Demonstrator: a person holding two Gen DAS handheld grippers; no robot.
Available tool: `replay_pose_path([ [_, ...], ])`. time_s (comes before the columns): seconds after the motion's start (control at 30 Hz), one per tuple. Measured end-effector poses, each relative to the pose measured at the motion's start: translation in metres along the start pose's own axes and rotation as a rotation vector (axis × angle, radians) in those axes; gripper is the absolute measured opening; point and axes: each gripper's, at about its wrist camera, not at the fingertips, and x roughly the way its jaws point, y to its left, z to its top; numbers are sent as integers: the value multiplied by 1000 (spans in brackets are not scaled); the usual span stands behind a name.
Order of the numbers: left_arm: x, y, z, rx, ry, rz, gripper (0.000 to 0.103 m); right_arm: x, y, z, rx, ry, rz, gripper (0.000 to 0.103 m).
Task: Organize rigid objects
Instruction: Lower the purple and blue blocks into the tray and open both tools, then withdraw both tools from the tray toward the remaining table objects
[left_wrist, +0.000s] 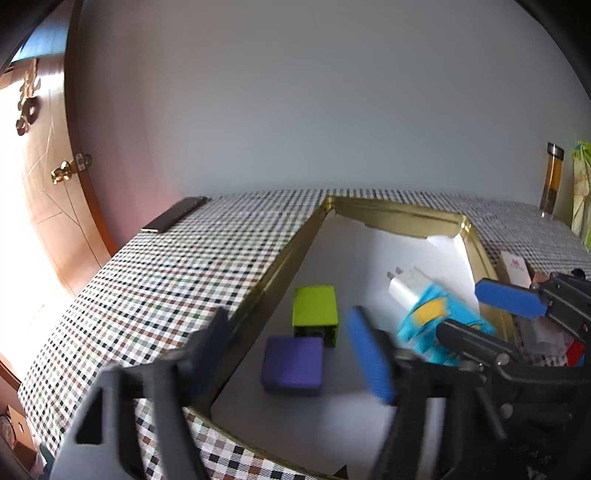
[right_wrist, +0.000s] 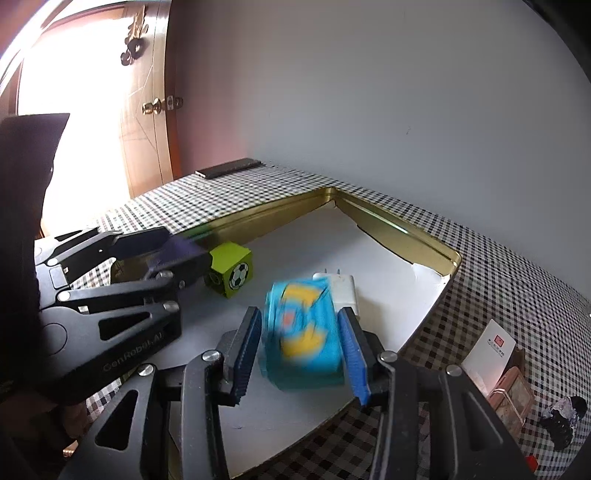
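A gold tin tray (left_wrist: 295, 243) (right_wrist: 402, 225) lined with white paper sits on the checked tablecloth. In it lie a purple block (left_wrist: 293, 363), a green cube (left_wrist: 314, 306) (right_wrist: 232, 267) with a football print, and a white charger plug (left_wrist: 400, 288) (right_wrist: 343, 286). A blurred cyan and yellow box (right_wrist: 303, 336) (left_wrist: 436, 321) lies between the open fingers of my right gripper (right_wrist: 301, 347), a gap showing at each side. My left gripper (left_wrist: 295, 339) is open over the tray's left edge, above the purple block, holding nothing.
A dark phone (left_wrist: 175, 219) (right_wrist: 229, 168) lies at the table's far left corner. A white card box (right_wrist: 487, 354), a copper tin (right_wrist: 511, 395) and a crumpled dark wrapper (right_wrist: 563, 413) sit right of the tray. An amber bottle (left_wrist: 552, 181) stands at the back right. A wooden door is on the left.
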Motion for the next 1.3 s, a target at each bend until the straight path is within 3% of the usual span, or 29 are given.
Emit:
replay_pose_path([
  [0.07,-4,-1,0,4,-12,4,79,-3,-1,0,5,-11,-14,52],
  [0.2,-6,-3,-1,-9,-23,18,95,-10,-7,-3,35,-19,-22,53],
  [0.4,-8,-6,-3,-37,-24,17,102,-19,-17,-8,81,-22,-48,62],
  [0.5,-9,-10,-4,-35,-22,15,103,-21,-23,-12,96,-14,-57,69],
  [0.73,-19,-25,-4,-34,-48,1,103,-39,-37,-29,120,-7,-121,70],
  [1.0,-34,-58,-4,-13,-62,-117,103,-81,-87,-71,257,9,-251,75],
  [1.17,-38,-92,-2,49,-65,-167,103,-87,-124,-96,356,73,-352,76],
  [1.3,-34,-111,-1,82,-60,-185,103,-89,-140,-104,416,93,-356,78],
])
